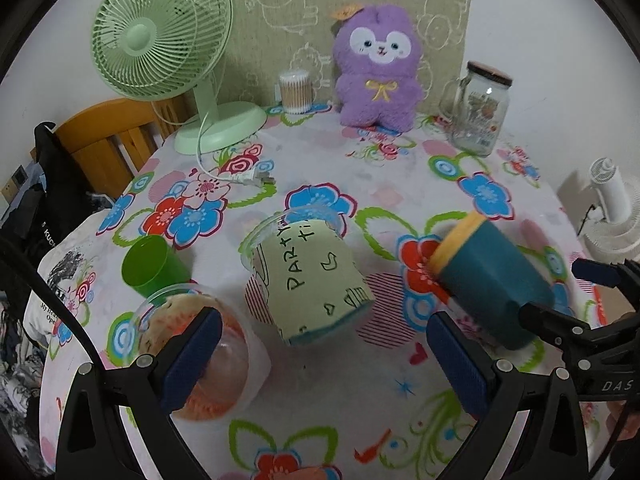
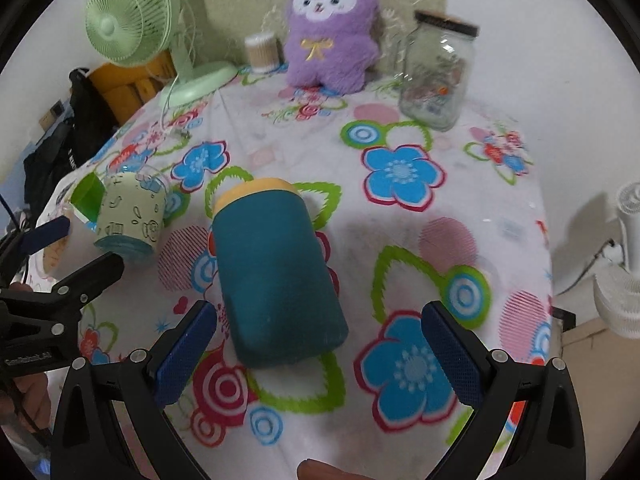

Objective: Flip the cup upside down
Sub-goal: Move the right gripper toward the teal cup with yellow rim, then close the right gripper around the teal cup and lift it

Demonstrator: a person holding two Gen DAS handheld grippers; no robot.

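A teal cup with a yellow rim (image 2: 276, 272) lies on its side on the flowered tablecloth, base toward me, between the open fingers of my right gripper (image 2: 320, 356); it also shows in the left wrist view (image 1: 492, 276). A clear cup with a pale green "PARTY" sleeve (image 1: 312, 276) lies tilted on its side ahead of my open left gripper (image 1: 328, 364); it also shows in the right wrist view (image 2: 128, 216). A green cup (image 1: 154, 266) stands left of it. A clear cup with orange print (image 1: 208, 360) sits by my left finger.
At the back stand a green desk fan (image 1: 168, 52), a cotton swab tub (image 1: 296, 92), a purple plush toy (image 1: 376, 68) and a glass jar (image 1: 480, 108). The fan's plug (image 1: 252, 178) lies on the cloth. A white fan (image 1: 612, 204) stands off the right edge.
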